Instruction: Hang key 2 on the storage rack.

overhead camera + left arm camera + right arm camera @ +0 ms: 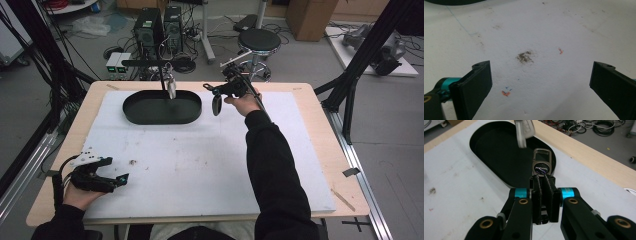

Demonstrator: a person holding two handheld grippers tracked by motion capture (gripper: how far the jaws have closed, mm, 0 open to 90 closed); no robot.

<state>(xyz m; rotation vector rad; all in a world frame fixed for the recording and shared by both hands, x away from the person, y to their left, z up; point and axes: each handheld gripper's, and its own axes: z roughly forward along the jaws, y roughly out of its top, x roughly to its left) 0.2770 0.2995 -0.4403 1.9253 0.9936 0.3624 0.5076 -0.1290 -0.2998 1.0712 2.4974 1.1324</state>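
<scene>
My right gripper [544, 178] is shut on a dark key fob [541, 165] with a metal frame and a round logo; the fob sticks out past the jaw tips. In the high view the right gripper [219, 93] is raised beside the right end of the black oval tray [134, 114], and the fob [217, 105] hangs below it. A silvery piece [171, 88] dangles over the tray, blurred in the right gripper view [524, 131]. The left gripper [116, 171] rests at the table's near left, open, with bare white mat between its jaws [541, 72].
A white mat [200, 160] covers most of the wooden table [310, 100]. A brown stain [525, 57] marks the mat ahead of the left gripper. A black stand arm [145, 63] reaches over the tray. Behind the table are a stool [258, 41] and computer towers [150, 27].
</scene>
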